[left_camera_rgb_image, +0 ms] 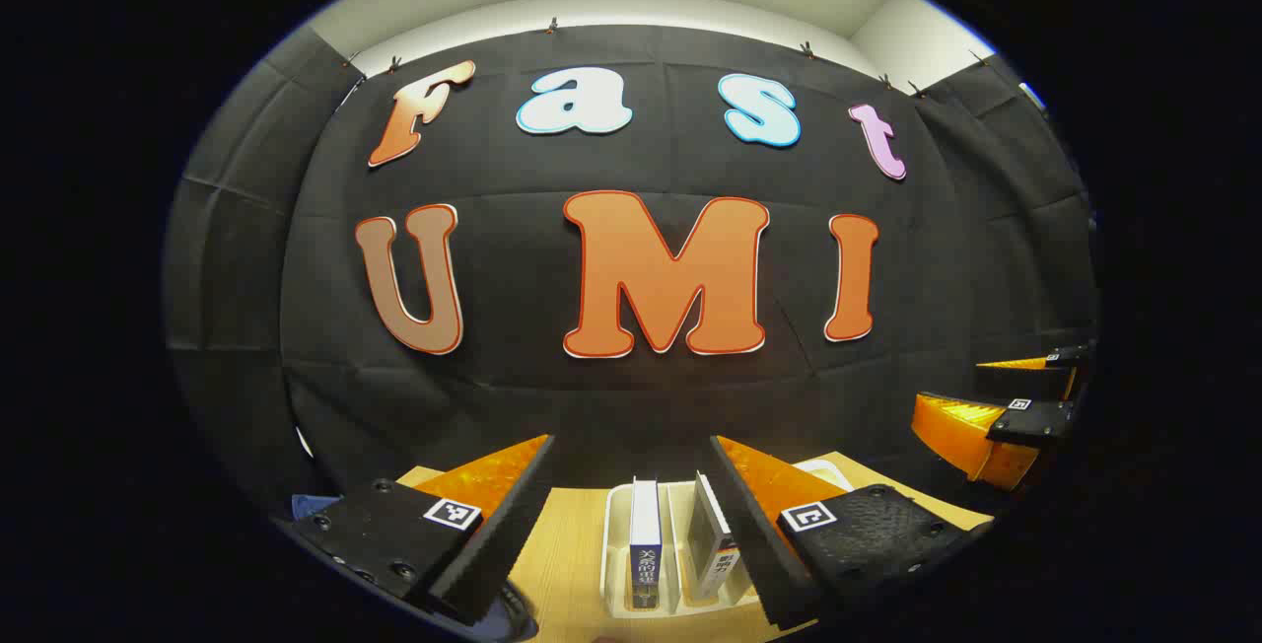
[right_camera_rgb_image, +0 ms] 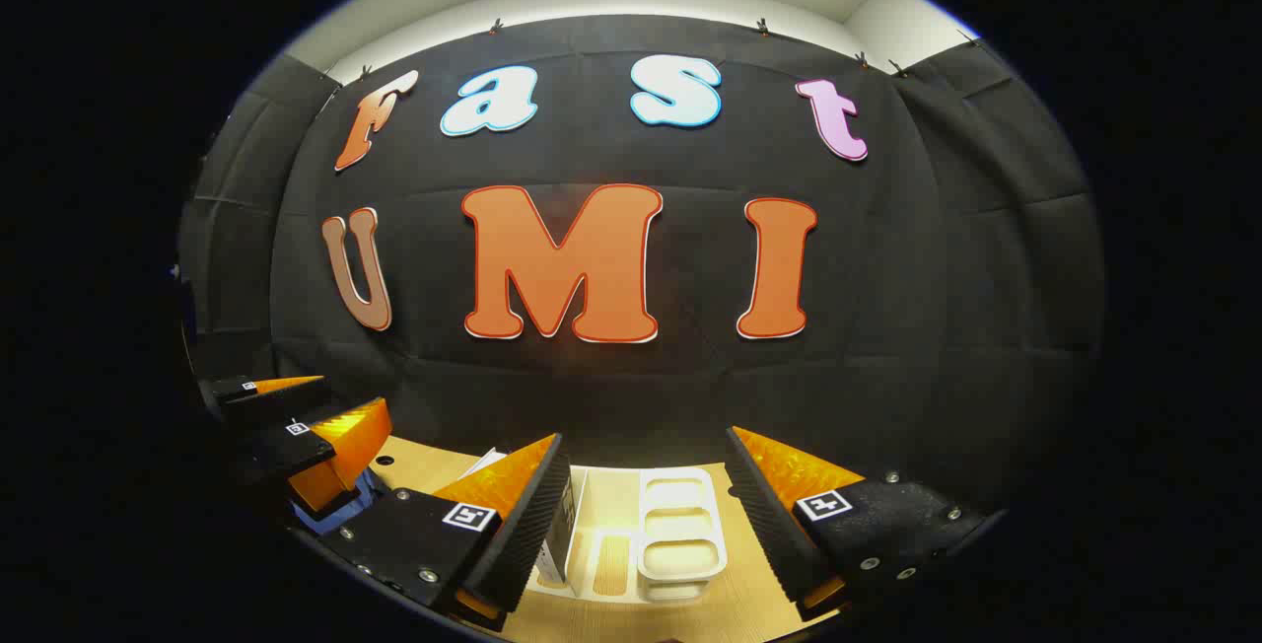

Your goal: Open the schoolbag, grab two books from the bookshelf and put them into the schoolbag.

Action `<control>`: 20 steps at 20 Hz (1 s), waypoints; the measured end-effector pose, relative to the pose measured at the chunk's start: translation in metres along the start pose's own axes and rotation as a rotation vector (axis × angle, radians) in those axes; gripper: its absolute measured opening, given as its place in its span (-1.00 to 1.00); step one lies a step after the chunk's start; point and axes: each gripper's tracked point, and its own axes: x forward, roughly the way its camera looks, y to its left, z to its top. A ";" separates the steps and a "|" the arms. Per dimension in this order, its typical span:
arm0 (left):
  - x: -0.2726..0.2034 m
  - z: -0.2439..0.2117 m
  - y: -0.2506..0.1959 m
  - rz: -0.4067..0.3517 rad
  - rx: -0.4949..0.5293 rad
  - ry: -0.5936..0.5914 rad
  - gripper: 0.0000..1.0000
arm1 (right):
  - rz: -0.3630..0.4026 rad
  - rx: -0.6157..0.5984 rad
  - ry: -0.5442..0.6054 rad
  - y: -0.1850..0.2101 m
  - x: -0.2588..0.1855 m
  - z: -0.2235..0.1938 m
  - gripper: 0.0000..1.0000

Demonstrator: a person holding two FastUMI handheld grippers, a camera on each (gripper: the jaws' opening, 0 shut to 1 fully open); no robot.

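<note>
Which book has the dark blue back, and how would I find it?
Find the wooden table, then the white rack standing on it. Two books stand upright there; the blue-spined book is left of the grey-spined book.

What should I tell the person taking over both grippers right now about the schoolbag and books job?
Left gripper: open, holding nothing, raised in front of the white plastic slotted bookshelf on the light wooden table.
Right gripper: open, empty, facing the rack's free slots.
Two upright books in the rack: dark-blue-spined book, grey-covered book.
Blue schoolbag: barely visible at the left edge; open or shut cannot be told.
Left: both books still to grab and pack.
</note>
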 end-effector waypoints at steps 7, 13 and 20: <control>0.000 0.000 -0.001 0.000 0.002 -0.002 0.89 | -0.001 -0.001 -0.005 -0.001 0.001 0.003 0.90; 0.000 -0.001 -0.001 -0.001 0.015 0.006 0.89 | 0.003 -0.005 -0.003 -0.001 0.001 0.003 0.90; -0.001 0.002 -0.001 -0.001 0.016 -0.010 0.89 | 0.000 -0.008 -0.004 -0.002 0.002 0.004 0.90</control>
